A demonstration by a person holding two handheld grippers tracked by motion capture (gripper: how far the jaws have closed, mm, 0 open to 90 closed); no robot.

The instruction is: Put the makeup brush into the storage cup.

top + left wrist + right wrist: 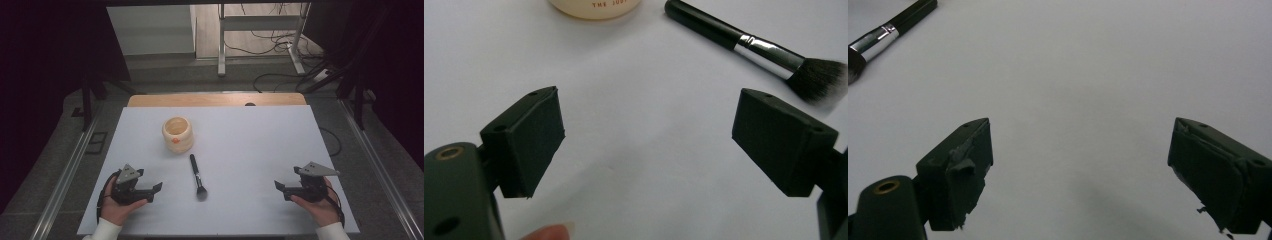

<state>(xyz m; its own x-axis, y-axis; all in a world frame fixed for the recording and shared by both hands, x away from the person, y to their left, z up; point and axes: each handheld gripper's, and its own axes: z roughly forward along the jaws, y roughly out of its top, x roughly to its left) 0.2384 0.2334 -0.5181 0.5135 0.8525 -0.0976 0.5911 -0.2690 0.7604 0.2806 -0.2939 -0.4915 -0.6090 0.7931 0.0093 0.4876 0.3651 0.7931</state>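
A black makeup brush lies on the white table, bristles toward the near edge; its handle and silver ferrule also show in the left gripper view and the right gripper view. Behind it stands a cream-coloured cup with an orange spot; its base shows in the left gripper view. My left gripper rests at the near left, jaws wide apart and empty, pointing at the brush. My right gripper sits at the near right, open and empty.
A wooden strip borders the table's far edge. Beyond it on the floor are a metal desk frame and loose cables. Rails run along both sides of the table.
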